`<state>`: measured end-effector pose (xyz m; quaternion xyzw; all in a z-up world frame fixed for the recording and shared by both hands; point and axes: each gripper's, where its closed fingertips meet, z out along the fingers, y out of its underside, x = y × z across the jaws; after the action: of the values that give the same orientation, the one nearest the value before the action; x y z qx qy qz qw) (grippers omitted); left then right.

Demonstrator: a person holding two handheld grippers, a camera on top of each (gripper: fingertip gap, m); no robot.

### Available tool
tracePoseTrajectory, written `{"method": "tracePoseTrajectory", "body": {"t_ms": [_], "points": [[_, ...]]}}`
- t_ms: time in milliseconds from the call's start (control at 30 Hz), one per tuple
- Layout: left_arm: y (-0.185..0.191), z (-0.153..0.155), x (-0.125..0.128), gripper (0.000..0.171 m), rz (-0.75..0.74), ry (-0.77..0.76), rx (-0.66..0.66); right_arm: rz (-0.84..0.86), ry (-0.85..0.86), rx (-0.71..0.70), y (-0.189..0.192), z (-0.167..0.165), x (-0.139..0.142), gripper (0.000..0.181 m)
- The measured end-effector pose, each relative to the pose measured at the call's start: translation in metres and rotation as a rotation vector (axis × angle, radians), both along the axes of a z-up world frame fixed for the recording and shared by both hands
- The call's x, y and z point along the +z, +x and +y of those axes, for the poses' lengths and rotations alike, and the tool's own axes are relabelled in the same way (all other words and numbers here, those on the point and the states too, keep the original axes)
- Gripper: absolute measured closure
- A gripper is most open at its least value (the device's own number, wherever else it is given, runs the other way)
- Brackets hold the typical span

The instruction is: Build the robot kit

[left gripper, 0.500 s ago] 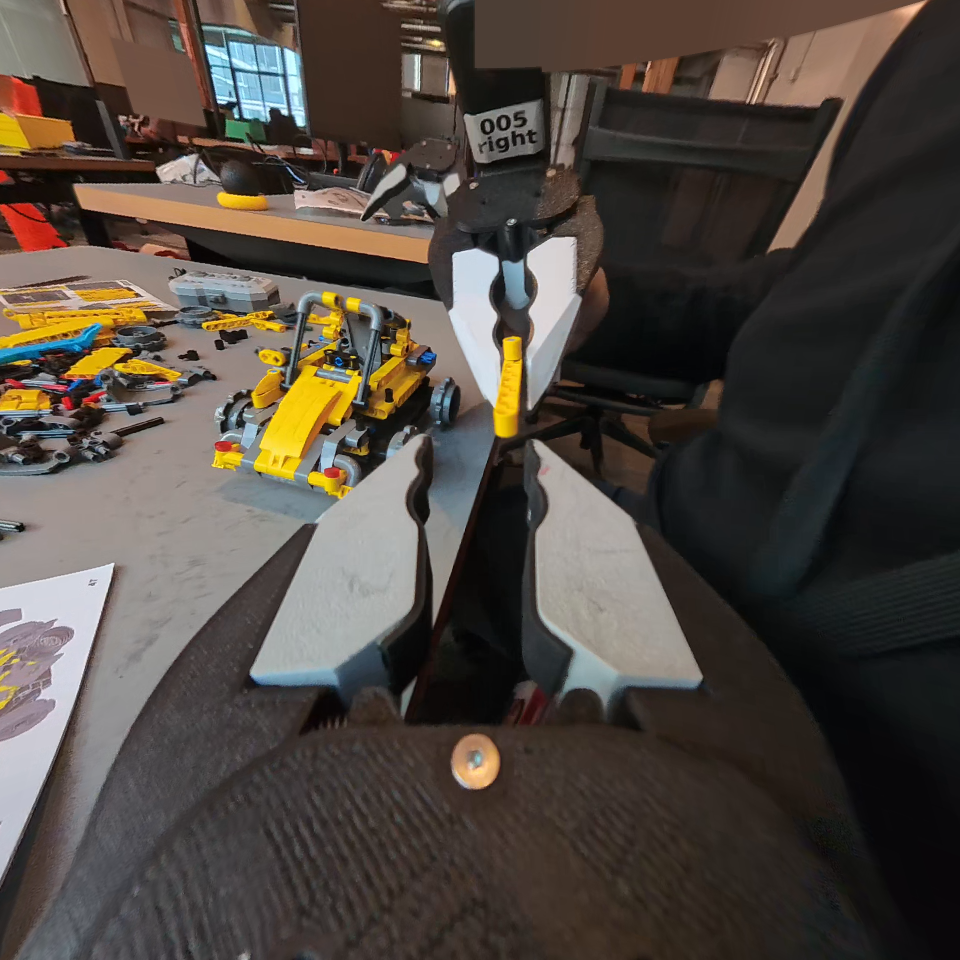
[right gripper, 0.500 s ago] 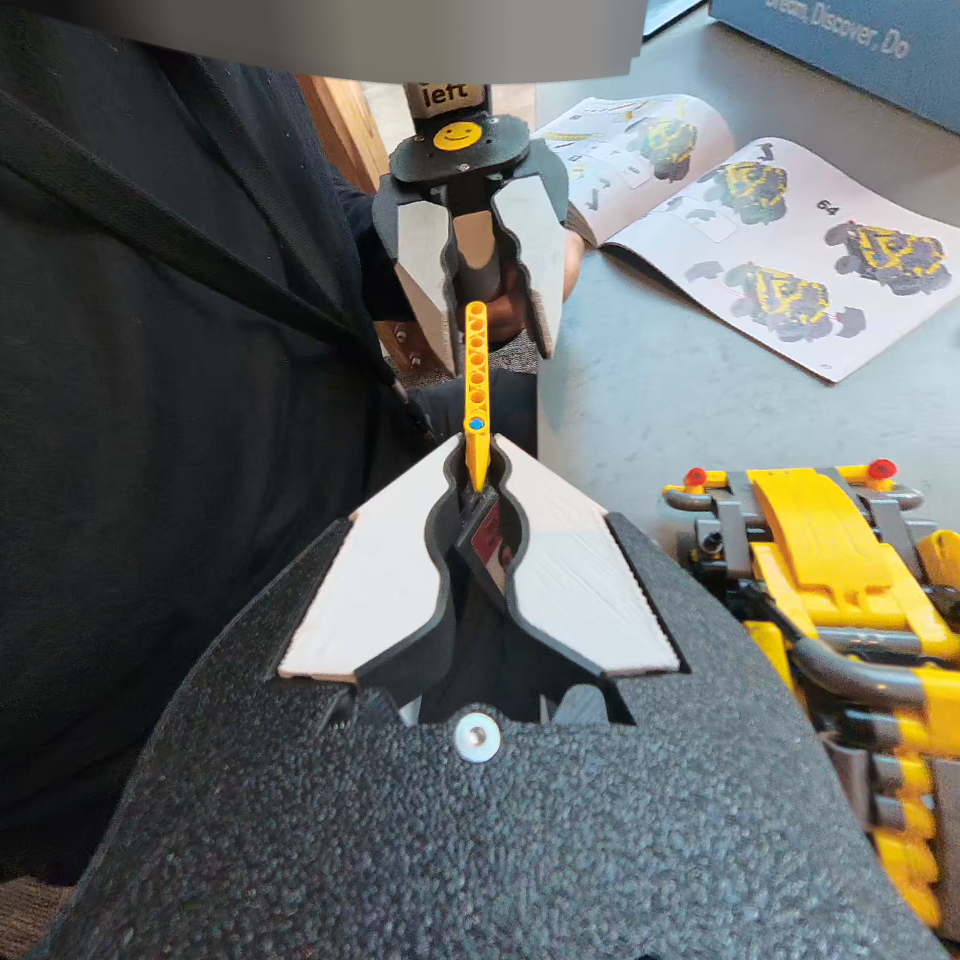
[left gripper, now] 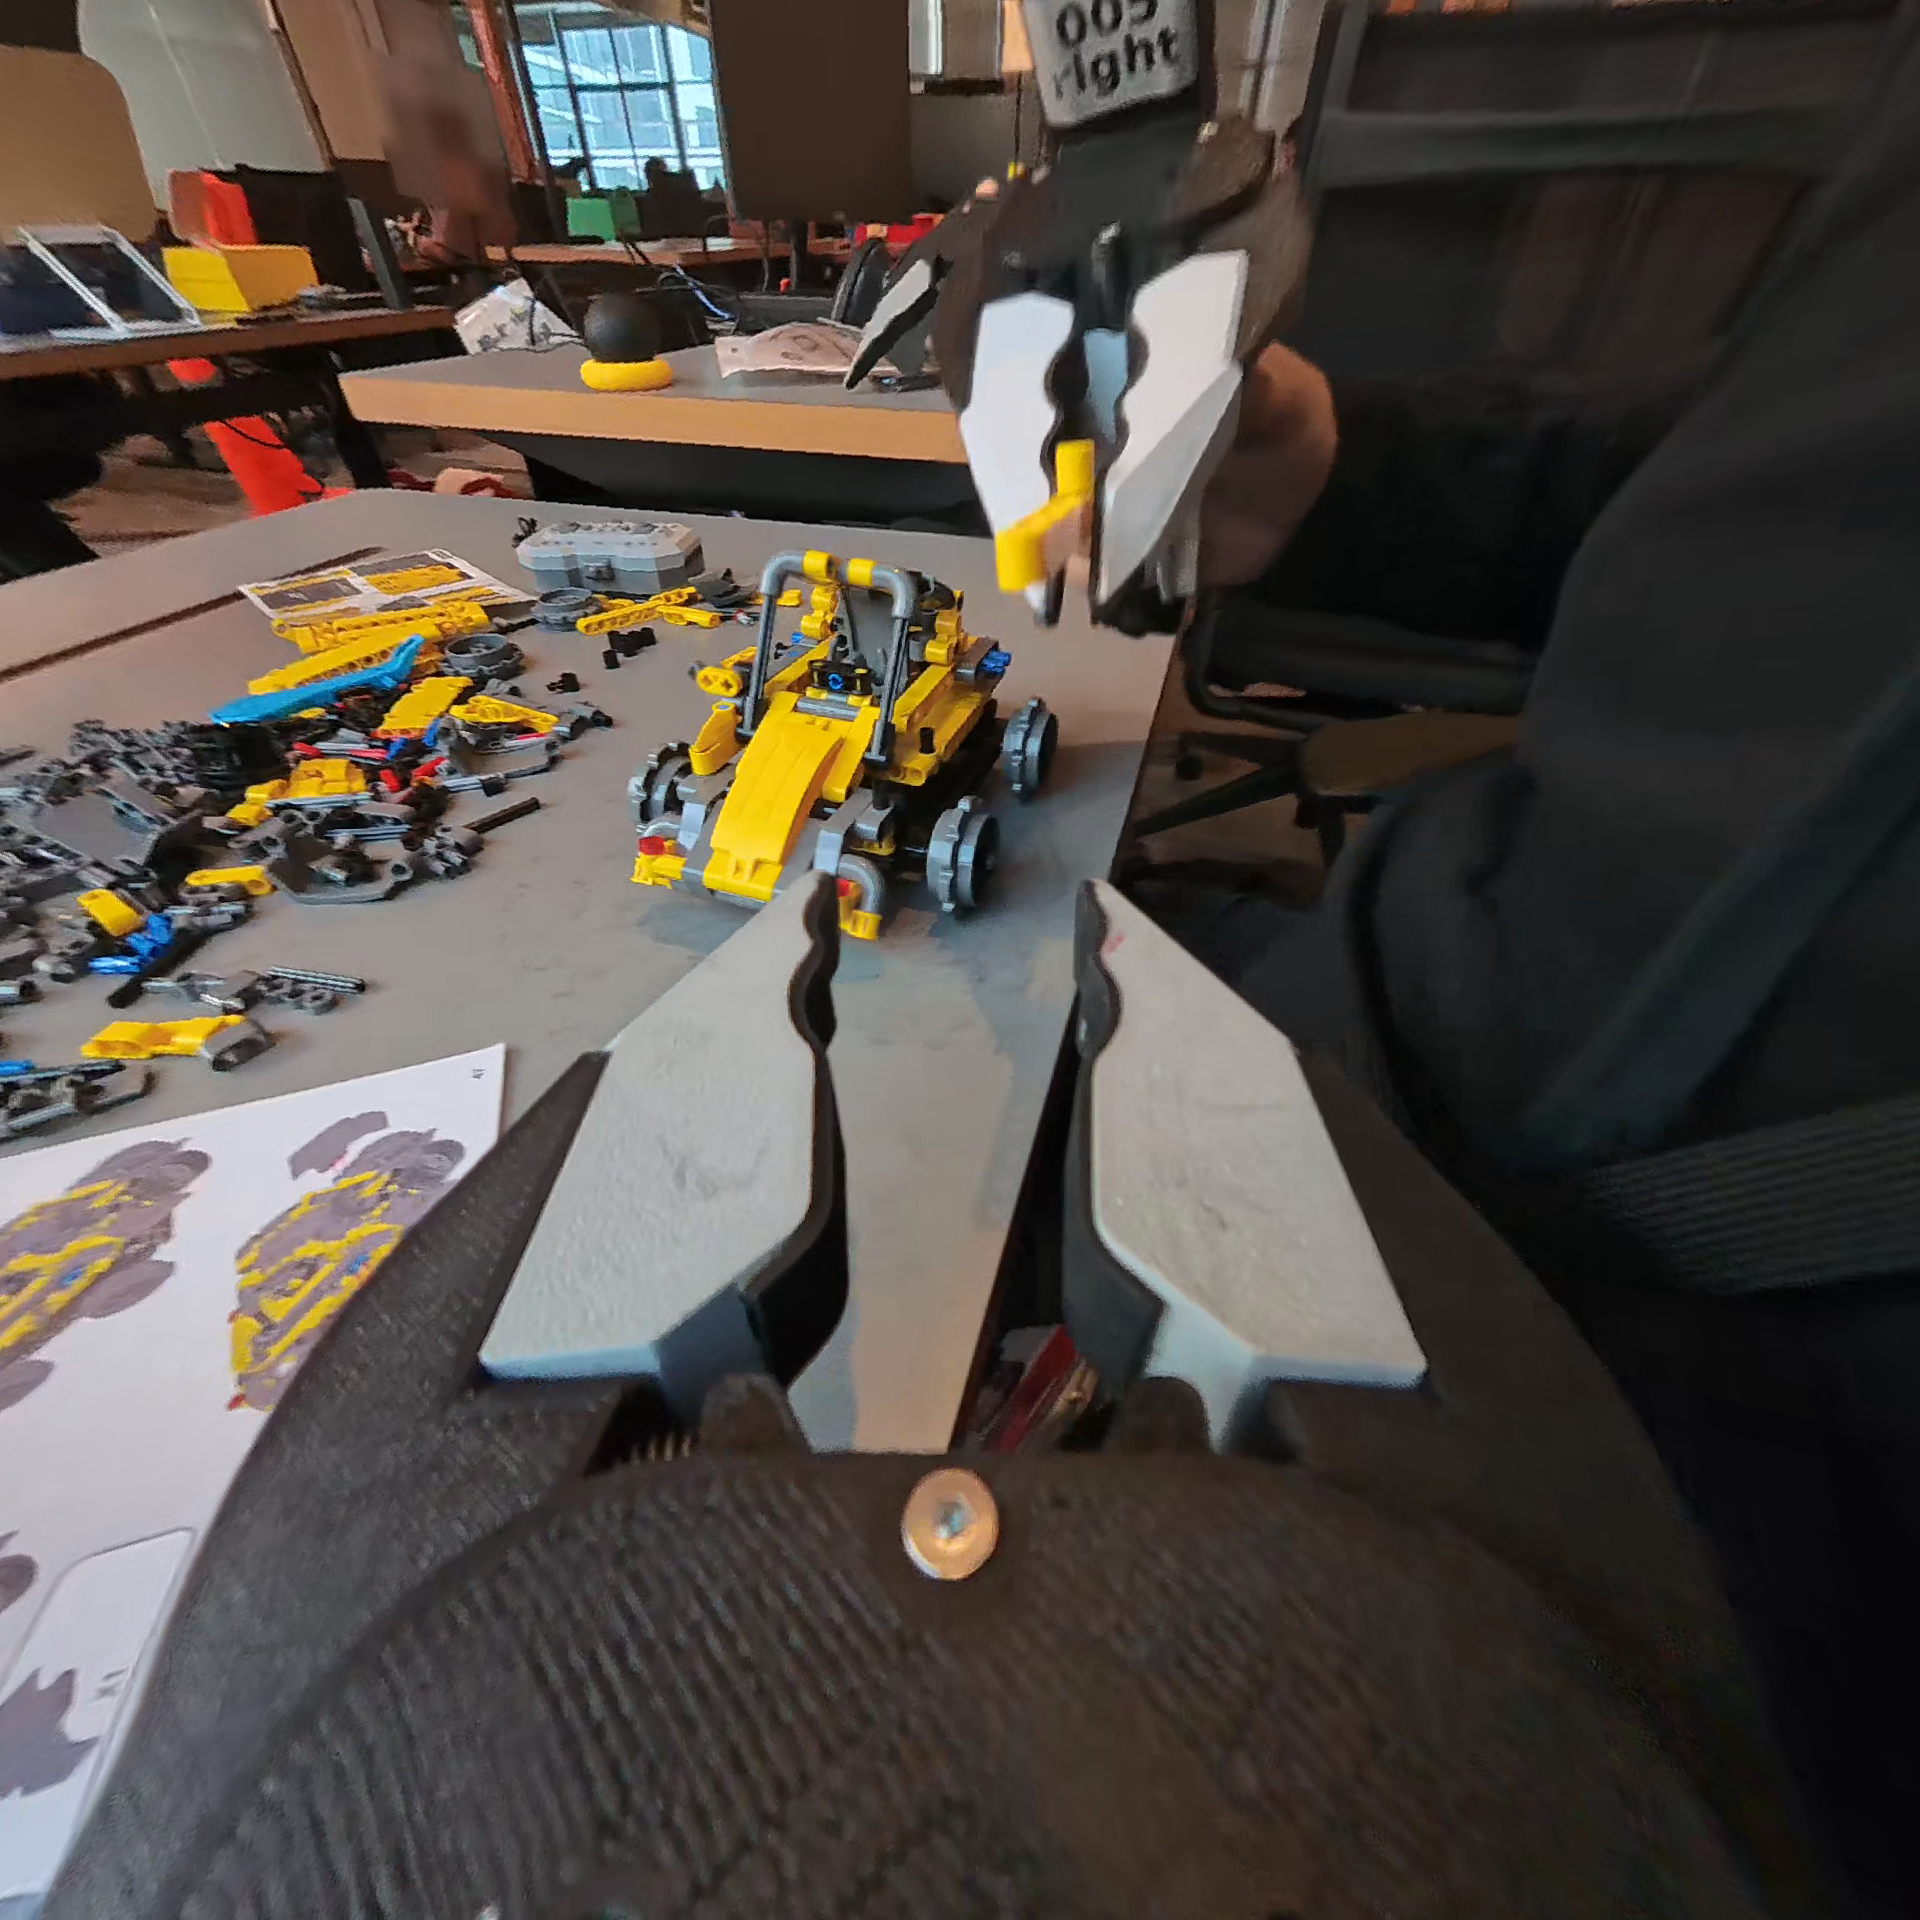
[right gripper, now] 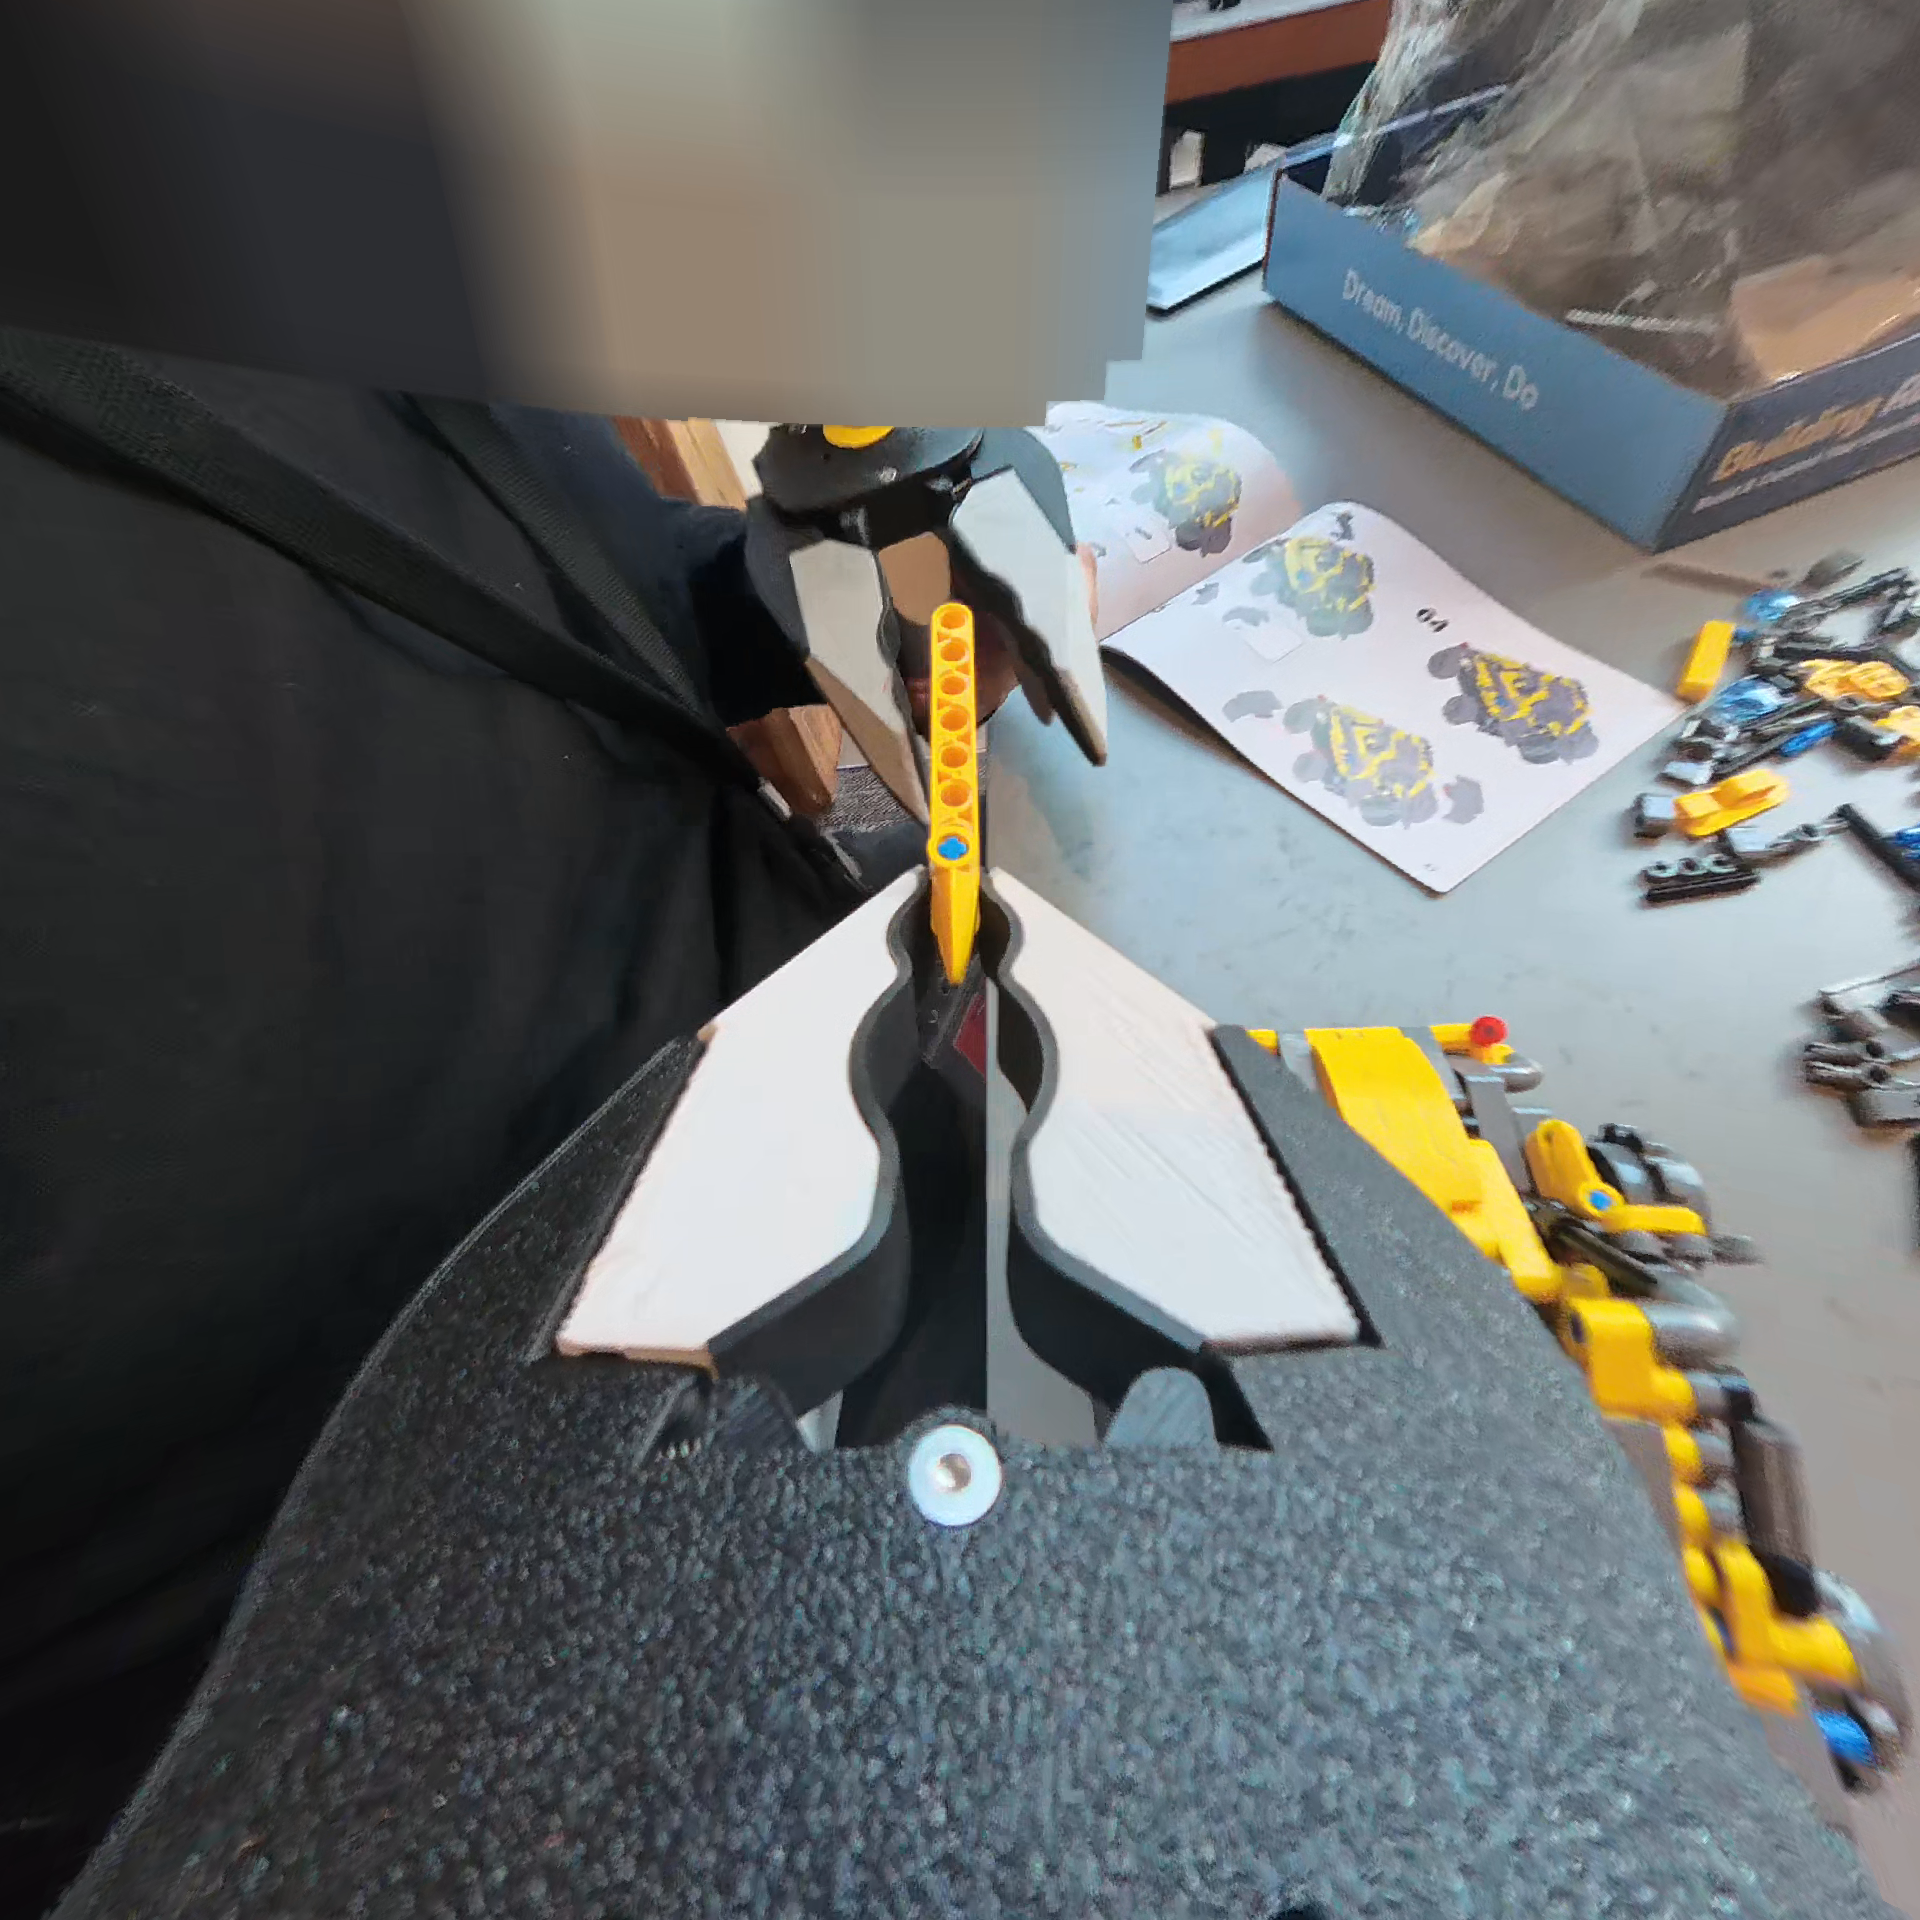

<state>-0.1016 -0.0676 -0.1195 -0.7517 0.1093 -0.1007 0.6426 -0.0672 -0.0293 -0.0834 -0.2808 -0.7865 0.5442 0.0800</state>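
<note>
My right gripper (right gripper: pixel 953 899) is shut on one end of a long yellow holed beam (right gripper: pixel 952 727) with a blue pin near the grip. The beam sticks out forward, toward a person in dark clothes. In the left wrist view the right gripper (left gripper: pixel 1070 608) hangs above the table's right edge with the beam (left gripper: pixel 1039 525) in it. My left gripper (left gripper: pixel 951 914) is open and empty, low over the grey table (left gripper: pixel 520 935), just in front of the yellow and grey buggy model (left gripper: pixel 821 769). It also shows open in the right wrist view (right gripper: pixel 992 753), beyond the beam's far end and apart from it.
Several loose yellow, black and blue parts (left gripper: pixel 312 779) lie left of the model. An open instruction booklet (right gripper: pixel 1403 707) lies by the left gripper. A blue box (right gripper: pixel 1507 384) stands farther back. The table's edge (left gripper: pixel 1143 748) runs right of the model, with a chair beyond it. One gripper's finger ends stand about 7 centimetres off the other's.
The two grippers have drawn apart: the beam's tip was near my left fingertips and is now higher and farther. My left gripper has opened wider and swung over the table.
</note>
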Motion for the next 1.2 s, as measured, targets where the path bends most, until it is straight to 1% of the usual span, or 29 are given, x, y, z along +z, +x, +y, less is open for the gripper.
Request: {"method": "tracePoseTrajectory", "body": {"t_ms": [167,233,333,433,500,600,767,900,1000,1200], "points": [[0.007,0.008,-0.012,0.133,0.108,-0.035,0.027,0.018,0.014,-0.091,0.001,0.026,0.008,0.175],[0.011,0.011,-0.021,0.138,0.128,-0.056,0.031,0.026,0.025,-0.114,0.006,0.033,0.006,0.175],[0.017,0.013,-0.032,0.14,0.146,-0.093,0.031,0.035,0.05,-0.159,0.011,0.042,-0.002,0.174],[0.021,0.015,-0.04,0.142,0.163,-0.116,0.031,0.046,0.019,-0.171,0.015,0.042,-0.004,0.175],[0.021,0.016,-0.04,0.143,0.178,-0.116,0.04,0.043,0.017,-0.168,0.015,0.04,-0.007,0.174],[0.023,0.017,-0.035,0.143,0.164,-0.103,0.034,0.041,0.057,-0.168,0.013,0.041,-0.01,0.174],[0.02,0.015,-0.031,0.146,0.184,-0.078,0.025,0.057,0.082,-0.158,0.005,0.038,-0.004,0.175],[0.018,0.011,-0.032,0.147,0.198,-0.079,0.014,0.044,0.144,-0.134,0.001,0.034,-0.01,0.174],[0.016,0.011,-0.031,0.148,0.174,-0.078,0.009,0.041,0.207,-0.131,-0.001,0.035,-0.017,0.175],[0.012,0.013,-0.026,0.152,0.123,-0.08,0.027,0.033,0.224,-0.116,0.001,0.037,-0.022,0.175]]}}
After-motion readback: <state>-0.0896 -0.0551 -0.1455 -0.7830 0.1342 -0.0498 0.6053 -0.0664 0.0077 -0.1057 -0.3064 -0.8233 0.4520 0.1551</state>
